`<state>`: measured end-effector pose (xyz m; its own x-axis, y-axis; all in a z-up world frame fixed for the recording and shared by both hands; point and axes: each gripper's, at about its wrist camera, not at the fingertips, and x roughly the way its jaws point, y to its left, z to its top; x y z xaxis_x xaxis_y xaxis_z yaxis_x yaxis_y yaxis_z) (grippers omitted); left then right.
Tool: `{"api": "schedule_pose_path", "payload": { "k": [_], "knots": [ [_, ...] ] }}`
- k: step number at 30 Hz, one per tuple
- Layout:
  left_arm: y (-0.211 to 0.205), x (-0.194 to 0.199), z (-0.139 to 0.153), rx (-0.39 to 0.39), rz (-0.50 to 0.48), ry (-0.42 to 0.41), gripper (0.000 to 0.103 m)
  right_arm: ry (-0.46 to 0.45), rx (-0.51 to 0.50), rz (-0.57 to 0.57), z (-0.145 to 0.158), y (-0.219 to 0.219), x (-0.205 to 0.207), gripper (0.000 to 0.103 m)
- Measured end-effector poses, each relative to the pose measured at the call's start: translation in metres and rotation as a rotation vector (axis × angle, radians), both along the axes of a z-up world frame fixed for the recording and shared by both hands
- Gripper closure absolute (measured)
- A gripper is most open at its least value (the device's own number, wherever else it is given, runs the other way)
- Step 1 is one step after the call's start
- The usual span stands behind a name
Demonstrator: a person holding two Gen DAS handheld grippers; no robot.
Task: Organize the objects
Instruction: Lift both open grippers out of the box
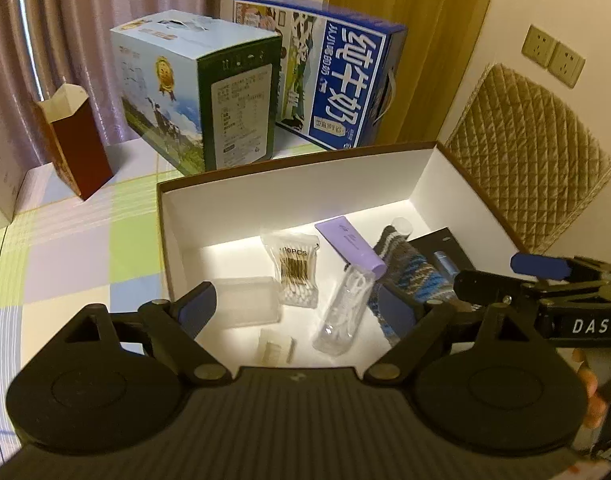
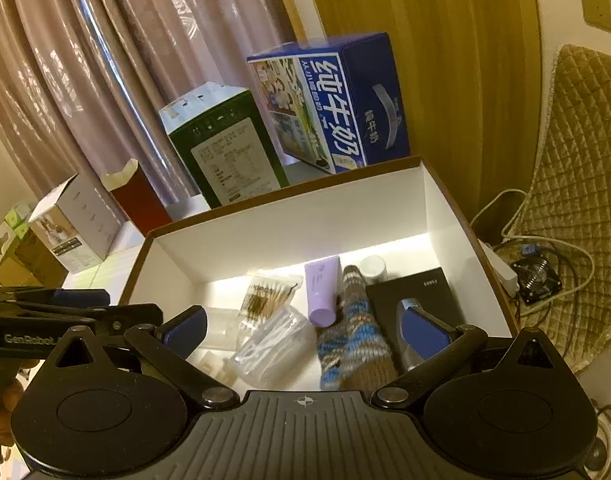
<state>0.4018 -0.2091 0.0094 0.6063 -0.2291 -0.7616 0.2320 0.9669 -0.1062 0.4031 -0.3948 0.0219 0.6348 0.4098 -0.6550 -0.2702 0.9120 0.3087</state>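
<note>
Both grippers hang released over an open white box (image 1: pixel 289 200) on a checked tablecloth (image 1: pixel 77 248).

At 10 o'clock stand a curtain (image 1: pixel 65 20) and two milk cartons (image 1: pixel 337 80). In the box lie, from left, a clear case (image 1: pixel 245 300), cotton swabs (image 1: pixel 295 270), a clear bottle (image 1: pixel 345 312), a purple tube (image 1: pixel 349 244) and a knitted sock (image 1: pixel 409 264). The left gripper (image 1: pixel 301 312) and right gripper (image 2: pixel 305 330) grasp nothing. The small item (image 1: pixel 275 350) at 6 o'clock is unclear. Only the right view shows cables (image 2: pixel 545 248) at 3 o'clock.
</note>
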Motion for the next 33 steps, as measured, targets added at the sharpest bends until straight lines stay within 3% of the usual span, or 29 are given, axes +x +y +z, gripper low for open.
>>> {"api": "schedule_pose_path", "payload": {
  "k": [15, 33],
  "knots": [
    [0.021, -0.069, 0.025, -0.038, 0.04, -0.02, 0.017, -0.032, 0.02, 0.025, 0.027, 0.007, -0.061, 0.002],
    [0.059, -0.148, 0.023, -0.064, 0.098, 0.01, 0.017, -0.001, 0.023, 0.078, 0.027, 0.035, -0.133, 0.002]
  ]
}}
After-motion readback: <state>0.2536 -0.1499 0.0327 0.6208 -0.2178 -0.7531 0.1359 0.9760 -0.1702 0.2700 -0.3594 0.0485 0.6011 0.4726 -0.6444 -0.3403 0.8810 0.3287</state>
